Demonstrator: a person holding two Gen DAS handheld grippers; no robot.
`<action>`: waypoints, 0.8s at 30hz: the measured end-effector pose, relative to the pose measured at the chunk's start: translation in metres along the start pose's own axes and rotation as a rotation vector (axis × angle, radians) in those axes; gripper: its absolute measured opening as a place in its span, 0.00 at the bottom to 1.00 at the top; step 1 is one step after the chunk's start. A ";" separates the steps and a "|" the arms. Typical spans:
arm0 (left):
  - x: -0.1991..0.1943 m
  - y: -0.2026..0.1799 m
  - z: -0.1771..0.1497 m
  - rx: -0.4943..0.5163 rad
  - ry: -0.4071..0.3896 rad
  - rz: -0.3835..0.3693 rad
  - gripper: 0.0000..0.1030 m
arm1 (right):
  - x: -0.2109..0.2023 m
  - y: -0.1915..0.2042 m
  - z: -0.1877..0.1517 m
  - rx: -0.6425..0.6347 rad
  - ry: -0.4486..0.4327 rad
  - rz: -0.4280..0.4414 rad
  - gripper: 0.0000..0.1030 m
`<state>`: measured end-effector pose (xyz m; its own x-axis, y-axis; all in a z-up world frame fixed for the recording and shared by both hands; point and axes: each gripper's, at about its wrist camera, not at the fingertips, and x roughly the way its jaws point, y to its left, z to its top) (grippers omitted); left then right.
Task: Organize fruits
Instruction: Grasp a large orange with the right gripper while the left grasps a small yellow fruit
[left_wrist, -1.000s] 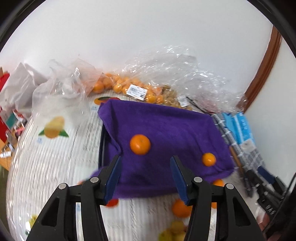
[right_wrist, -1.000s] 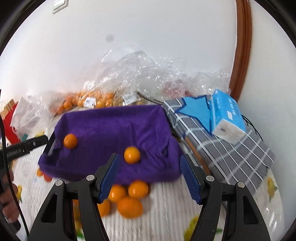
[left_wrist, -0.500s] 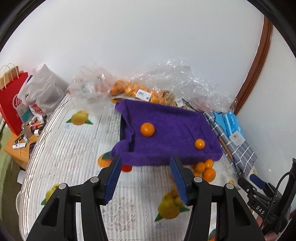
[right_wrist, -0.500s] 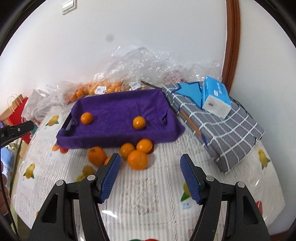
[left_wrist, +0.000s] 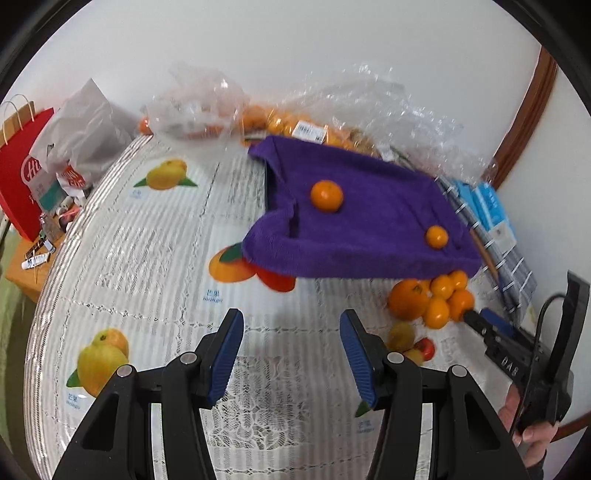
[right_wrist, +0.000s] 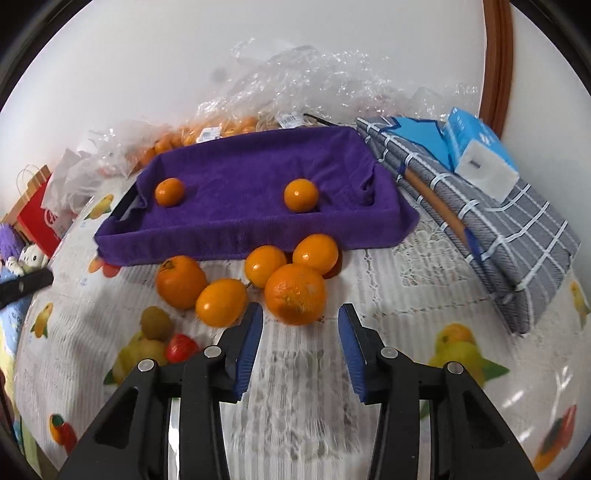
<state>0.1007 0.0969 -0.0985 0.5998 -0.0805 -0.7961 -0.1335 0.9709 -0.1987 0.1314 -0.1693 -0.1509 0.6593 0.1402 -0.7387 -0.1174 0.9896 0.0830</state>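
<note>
The right gripper (right_wrist: 299, 325) hangs just short of the large, round, dimpled orange (right_wrist: 295, 293) at the front of the loose cluster on the fruit-printed worktop (right_wrist: 406, 332), its blue-padded jaws closing with nothing yet between them; the fruit sits just ahead of the tips. To take it well, the jaws would probably need to stay wide enough to straddle the orange at its widest part before pressing, and come in from the near side so as not to nudge the smaller smooth orange fruits (right_wrist: 221, 301) touching it. The purple-towel-lined tray (right_wrist: 236, 236), just behind the cluster and already holding two small oranges (right_wrist: 301, 194), looks the likely destination. The left gripper (left_wrist: 291, 347) hovers released and empty over bare worktop, well clear.
</note>
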 end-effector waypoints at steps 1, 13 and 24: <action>0.002 0.000 -0.001 0.002 0.002 -0.003 0.50 | 0.005 -0.001 0.001 0.006 0.006 0.002 0.42; 0.015 -0.032 -0.016 0.073 0.035 -0.058 0.51 | 0.021 -0.003 -0.003 -0.014 0.009 0.043 0.41; 0.049 -0.080 -0.020 0.055 0.088 -0.199 0.47 | -0.016 -0.033 -0.040 0.021 -0.055 -0.005 0.41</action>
<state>0.1252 0.0111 -0.1329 0.5384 -0.2891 -0.7915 0.0259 0.9445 -0.3274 0.0953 -0.2059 -0.1687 0.7001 0.1365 -0.7009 -0.0988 0.9906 0.0942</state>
